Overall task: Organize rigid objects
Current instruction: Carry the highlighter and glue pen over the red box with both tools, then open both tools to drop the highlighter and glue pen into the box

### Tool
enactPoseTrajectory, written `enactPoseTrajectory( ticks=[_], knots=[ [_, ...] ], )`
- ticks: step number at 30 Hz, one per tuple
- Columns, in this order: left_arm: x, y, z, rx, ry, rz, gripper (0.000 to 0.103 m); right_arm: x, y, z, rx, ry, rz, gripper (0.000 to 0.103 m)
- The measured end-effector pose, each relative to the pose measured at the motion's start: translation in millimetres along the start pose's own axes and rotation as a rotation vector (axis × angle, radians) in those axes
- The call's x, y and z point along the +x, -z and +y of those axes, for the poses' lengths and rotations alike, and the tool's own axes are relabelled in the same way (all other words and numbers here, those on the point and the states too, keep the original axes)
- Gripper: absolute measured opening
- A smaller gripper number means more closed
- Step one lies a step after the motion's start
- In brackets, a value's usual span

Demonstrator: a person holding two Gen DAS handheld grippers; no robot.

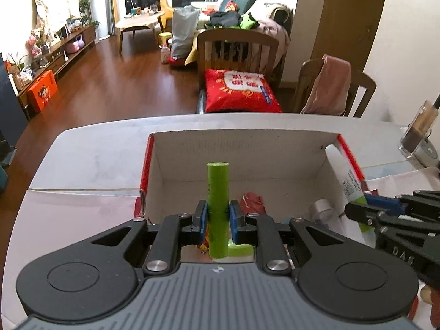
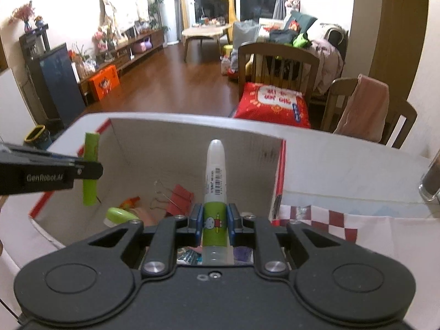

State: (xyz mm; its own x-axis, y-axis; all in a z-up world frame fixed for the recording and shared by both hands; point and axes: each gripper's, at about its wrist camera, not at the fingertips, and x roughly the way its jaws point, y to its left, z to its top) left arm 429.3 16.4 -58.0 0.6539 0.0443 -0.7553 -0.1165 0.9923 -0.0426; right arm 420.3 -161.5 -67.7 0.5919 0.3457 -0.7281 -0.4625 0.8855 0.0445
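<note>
My left gripper [image 1: 217, 214] is shut on a plain green cylinder [image 1: 217, 189], held upright over the open cardboard box [image 1: 242, 140]. The right wrist view shows that cylinder [image 2: 91, 148] at the box's left wall. My right gripper [image 2: 215, 218] is shut on a white bottle with a green cartoon label [image 2: 215, 165], its tip pointing into the box. From the left wrist view the same bottle [image 1: 342, 170] hangs by the box's right wall, with the right gripper [image 1: 365, 206] beside it. Inside the box lie red binder clips [image 2: 180, 196], a green-lidded jar [image 2: 118, 214] and a small clear jar [image 1: 324, 207].
The box has red outer walls and stands on a white table [image 1: 96, 154]. A red-and-white checked cloth [image 2: 324, 220] lies to its right, near a glass of dark drink [image 2: 431, 181]. Wooden chairs [image 1: 236, 46] with a red cushion [image 1: 239, 90] stand beyond the far edge.
</note>
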Motion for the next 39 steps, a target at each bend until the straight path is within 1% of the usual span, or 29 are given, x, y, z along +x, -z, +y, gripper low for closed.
enactPoseTrajectory(
  ticks=[6,13,17,22,28,31,33,39],
  knots=[
    [33.0,-6.2,-1.5,0.016,-0.018,0.050,0.016,23.7,6.9,6.6,-0.037,-0.009,0.055,0.016],
    [64.6,-3.2,-4.4,0.027,-0.026,0.109,0.016,42.6,14.0,16.1,-0.065,-0.011,0.109,0.016],
    [74.1,-3.7,-7.3,0.048,-0.021,0.124,0.016,52.3,14.2,19.1,-0.074,-0.003,0.143,0.016],
    [86.6,-4.8,-7.8,0.065,-0.026,0.149,0.016,54.7,13.7,21.2,-0.071,0.003,0.159,0.016],
    [99.7,-7.2,-12.3,0.072,-0.021,0.208,0.017,58.8,12.0,22.2,-0.056,0.014,0.203,0.016],
    [104.4,-8.6,-13.6,0.084,-0.028,0.251,0.017,59.5,12.2,22.8,-0.053,0.019,0.219,0.016],
    [104.2,-8.6,-13.3,0.079,-0.025,0.257,0.017,60.6,11.5,21.8,-0.050,0.021,0.225,0.017],
    [101.9,-6.3,-12.2,0.068,-0.036,0.273,0.017,61.4,9.5,19.1,-0.044,0.002,0.235,0.024]
  ],
)
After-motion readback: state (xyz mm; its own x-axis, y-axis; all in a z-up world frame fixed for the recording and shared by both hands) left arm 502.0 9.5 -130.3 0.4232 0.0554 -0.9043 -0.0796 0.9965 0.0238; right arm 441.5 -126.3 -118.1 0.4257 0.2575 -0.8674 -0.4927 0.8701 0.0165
